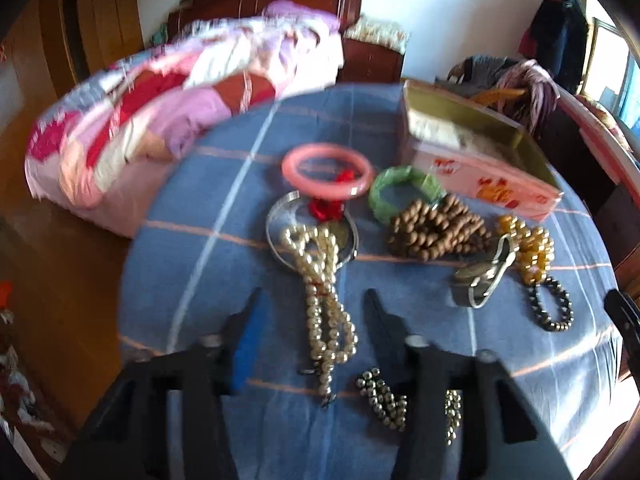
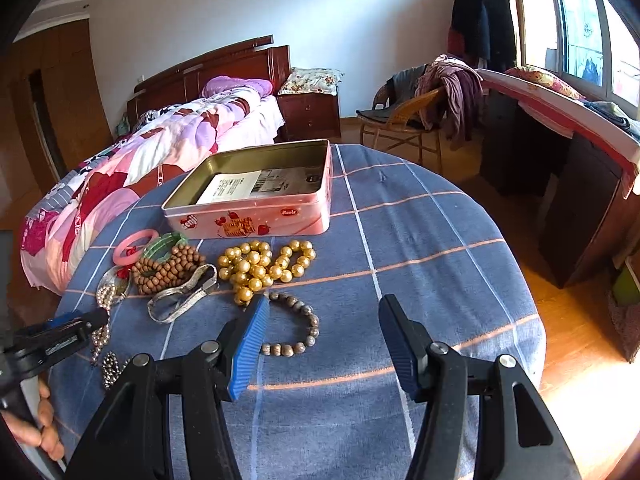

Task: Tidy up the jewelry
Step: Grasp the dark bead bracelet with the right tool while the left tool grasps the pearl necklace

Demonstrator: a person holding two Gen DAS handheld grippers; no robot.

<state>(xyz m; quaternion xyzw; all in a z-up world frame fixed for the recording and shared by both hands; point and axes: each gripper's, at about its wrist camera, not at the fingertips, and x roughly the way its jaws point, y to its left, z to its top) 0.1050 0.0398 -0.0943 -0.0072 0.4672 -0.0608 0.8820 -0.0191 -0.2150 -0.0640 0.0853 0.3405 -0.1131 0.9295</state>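
Round table [image 2: 420, 216] with blue checked cloth, bed [image 2: 168, 140] behind it; everything placed relative to the pink biscuit tin [image 2: 256, 220]. Tin sits lidless toward the table's far side, a printed paper sheet [image 2: 256, 186] flat in its bottom. All jewelry is outside the tin, in a loose band on the cloth in front of it. Just in front of the tin: gold pearl necklace [image 2: 260, 266] in a heap. Off the tin's front-left corner: pink bangle [image 1: 326, 170] and green bangle [image 1: 404, 192], touching or nearly so, with the brown wooden bead strand [image 1: 436, 228] piled against the green one. Silver metal watch [image 2: 182, 298] lies in front of the wooden beads. Farther from the tin, nearer the camera: dark grey bead bracelet [image 2: 298, 328] in an open loop, beside the right gripper's left blue pad. Left of the bangles: silver hoop [image 1: 280, 236] with something red on it, and a long pale pearl strand [image 1: 324, 292] running from it toward the table's near edge; small metallic ball chain [image 1: 380, 400] beyond that. Left gripper [image 1: 314, 308]: fingers straddle the pearl strand, pads not visibly pressing, nothing grasped. Right gripper [image 2: 324, 318]: jaws apart over bare cloth, released, empty. A person's hand [image 2: 40, 424] holds the left gripper's handle.
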